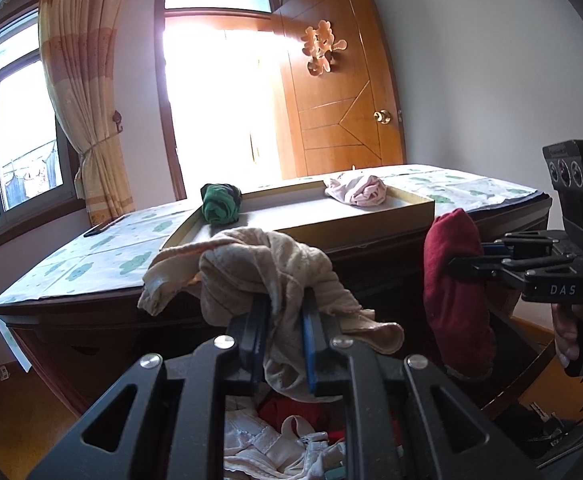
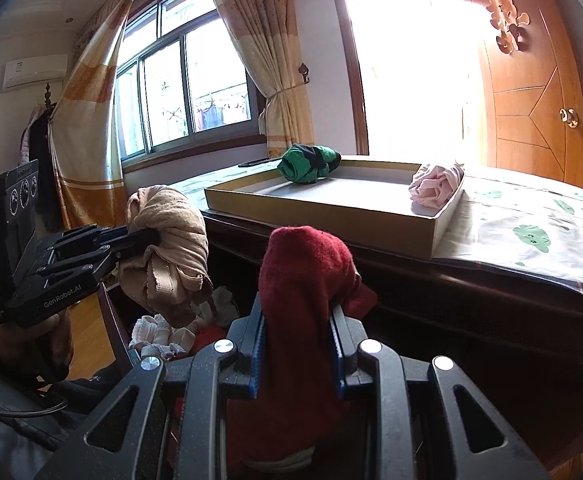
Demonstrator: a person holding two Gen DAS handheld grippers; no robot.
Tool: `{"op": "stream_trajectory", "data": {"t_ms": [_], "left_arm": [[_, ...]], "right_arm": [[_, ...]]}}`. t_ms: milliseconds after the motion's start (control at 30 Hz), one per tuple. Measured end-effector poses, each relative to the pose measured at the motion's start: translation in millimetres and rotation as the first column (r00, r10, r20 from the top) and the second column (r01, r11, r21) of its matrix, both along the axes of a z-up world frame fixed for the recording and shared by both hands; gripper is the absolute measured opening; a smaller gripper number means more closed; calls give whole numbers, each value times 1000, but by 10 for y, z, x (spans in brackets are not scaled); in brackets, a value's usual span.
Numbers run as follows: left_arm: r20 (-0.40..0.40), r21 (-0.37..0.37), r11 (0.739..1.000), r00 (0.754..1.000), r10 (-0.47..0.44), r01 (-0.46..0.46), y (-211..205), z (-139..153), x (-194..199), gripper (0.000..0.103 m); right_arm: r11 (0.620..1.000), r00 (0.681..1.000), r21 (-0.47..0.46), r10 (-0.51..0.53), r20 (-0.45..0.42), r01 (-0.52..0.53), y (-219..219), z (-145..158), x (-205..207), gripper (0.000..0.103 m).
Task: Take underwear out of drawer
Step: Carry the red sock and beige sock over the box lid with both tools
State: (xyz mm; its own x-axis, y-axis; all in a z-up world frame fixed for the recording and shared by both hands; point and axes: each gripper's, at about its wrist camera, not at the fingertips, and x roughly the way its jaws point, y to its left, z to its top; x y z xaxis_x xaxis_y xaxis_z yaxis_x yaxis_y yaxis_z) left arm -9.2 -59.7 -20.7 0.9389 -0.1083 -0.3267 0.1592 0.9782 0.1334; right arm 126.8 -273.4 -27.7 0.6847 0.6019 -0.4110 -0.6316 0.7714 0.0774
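My left gripper (image 1: 285, 312) is shut on a crumpled beige pair of underwear (image 1: 251, 264), which I hold up in front of the dark wooden dresser. In the right wrist view the same beige bundle (image 2: 171, 248) hangs from the left gripper (image 2: 147, 240). A dark red pair (image 2: 303, 268) is pinched between the blue pads of my right gripper (image 2: 299, 316); from the left wrist it shows as a red piece (image 1: 455, 292) in the right gripper (image 1: 467, 258). Below both lies the open drawer (image 2: 163, 332) with more white and red garments (image 1: 283, 440).
A shallow cardboard tray (image 1: 371, 226) sits on the dresser's patterned cloth, holding a rolled green-and-black pair (image 1: 219, 202) and a pink pair (image 1: 357, 188). Behind are a wooden door (image 1: 343, 112), a bright doorway, a curtained window (image 2: 179, 92) and a phone (image 1: 101, 227) on the cloth.
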Motion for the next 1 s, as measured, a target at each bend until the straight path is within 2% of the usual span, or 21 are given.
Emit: {"op": "stream_trajectory", "data": {"t_ms": [500, 1000], "left_arm": [[58, 23, 999, 998, 23, -24, -21, 54, -73, 13], [81, 29, 999, 997, 13, -15, -22, 157, -57, 13]], "right_arm": [[1000, 996, 26, 11, 92, -13, -38, 60, -102, 28], [999, 995, 37, 18, 103, -22, -34, 174, -80, 28]]}}
